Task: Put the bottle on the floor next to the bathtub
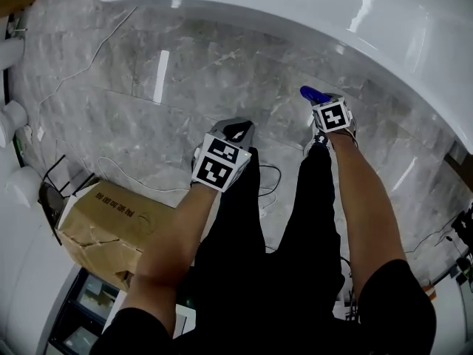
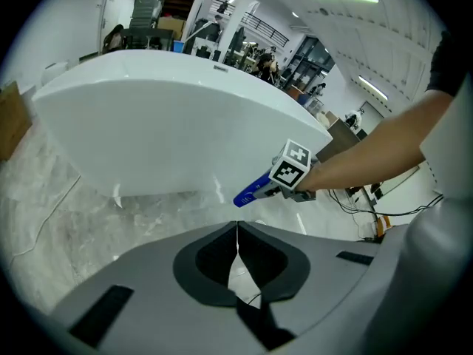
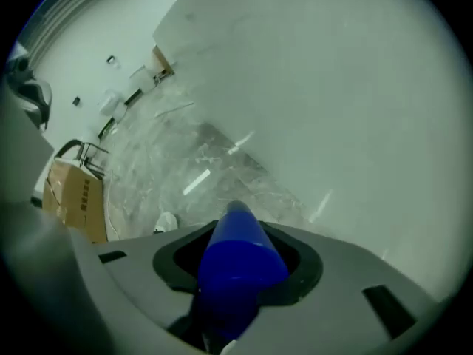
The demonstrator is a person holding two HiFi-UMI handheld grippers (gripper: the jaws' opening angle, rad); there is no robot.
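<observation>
A blue bottle (image 3: 240, 261) is clamped in my right gripper (image 3: 240, 272) and sticks out past the jaws toward the white bathtub (image 3: 355, 87). In the head view the bottle (image 1: 313, 94) shows as a blue tip ahead of the right gripper (image 1: 325, 109), held above the grey marble floor (image 1: 185, 87) near the tub's wall (image 1: 384, 43). My left gripper (image 1: 235, 133) hovers to its left, jaws closed together with nothing between them. From the left gripper view the bottle (image 2: 253, 191) and right gripper (image 2: 292, 170) appear in front of the bathtub (image 2: 170, 117).
A cardboard box (image 1: 107, 228) lies on the floor at the lower left beside a black wire frame (image 1: 63, 180). Thin cables (image 1: 140, 180) trail across the marble. White fixtures (image 1: 11, 117) stand at the left edge. The person's dark trousers (image 1: 281, 257) fill the bottom centre.
</observation>
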